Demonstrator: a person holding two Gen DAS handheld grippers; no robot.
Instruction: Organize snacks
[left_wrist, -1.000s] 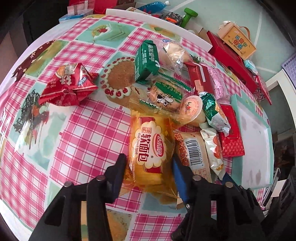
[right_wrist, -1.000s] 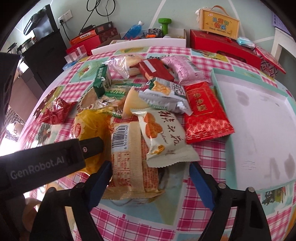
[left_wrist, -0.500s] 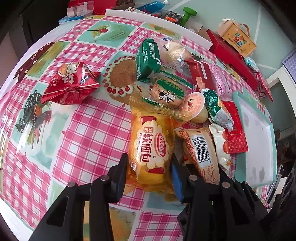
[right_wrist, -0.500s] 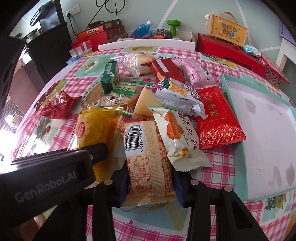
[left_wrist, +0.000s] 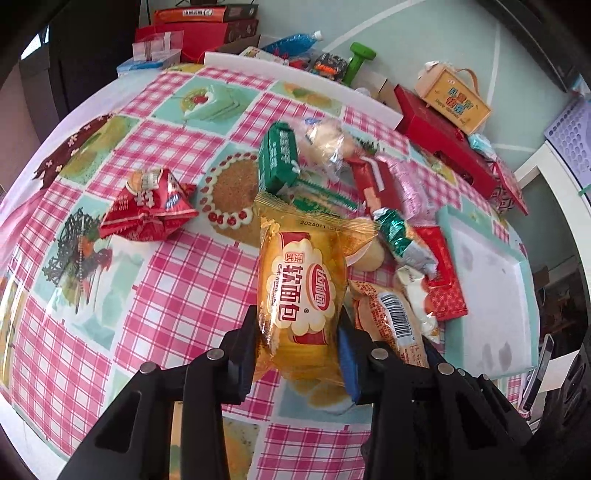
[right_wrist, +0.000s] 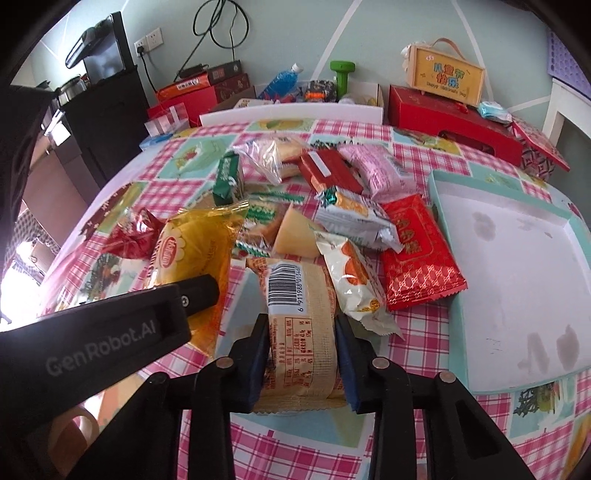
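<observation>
Both grippers grip a packet at its near end, across the narrow width, so the long body projects forward and stays in camera view.

Left gripper (left_wrist: 297, 345): the jaws are closed partway and clamped on the yellow bread packet (left_wrist: 301, 291). The packet appears raised off the bench (left_wrist: 166, 288), with its far end tilted upward. The grip sits low on the packet, which leaves most of its length unsupported.

Right gripper (right_wrist: 301, 354): the jaws are closed to the width of the tan barcode packet (right_wrist: 301, 328) and press both of its sides. Whether this packet is clear of the bench cannot be determined.

The remaining snacks lie in a loose pile at the centre of the bench, just beyond both grippers. A red foil packet (right_wrist: 419, 251) lies at the right edge of the pile, just beside the tray (right_wrist: 454, 306). The tray, on the right, is the likely destination; its floor holds no snacks.
</observation>
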